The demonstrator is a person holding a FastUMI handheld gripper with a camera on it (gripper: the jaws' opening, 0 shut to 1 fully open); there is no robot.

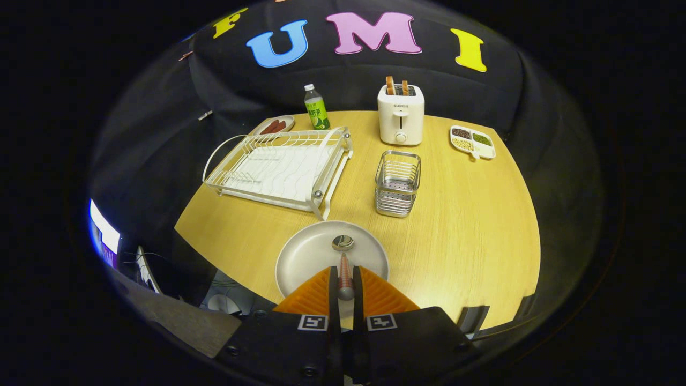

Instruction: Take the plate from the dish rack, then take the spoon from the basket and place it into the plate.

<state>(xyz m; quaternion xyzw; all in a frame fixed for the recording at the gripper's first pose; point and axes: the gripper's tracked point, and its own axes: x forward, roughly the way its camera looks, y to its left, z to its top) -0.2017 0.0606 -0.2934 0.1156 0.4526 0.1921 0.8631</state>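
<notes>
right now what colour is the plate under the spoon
Plain white plate, best seen in the gripper view; the gripper is shut on the spoon above it.

A round, light wooden worktop (471, 225) stands against dark draped cloth walls (536, 96). Left of the worktop, a lit screen (104, 236) glows in dimness.

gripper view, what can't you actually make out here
- Spoon handle end: hidden between the claw fingers, which are shut on it; whether the bowl touches the plate is unclear.
- Plate's near rim: covered by the claw.
- Basket contents: too small.
- Small dish: partly behind the dish rack.
</notes>
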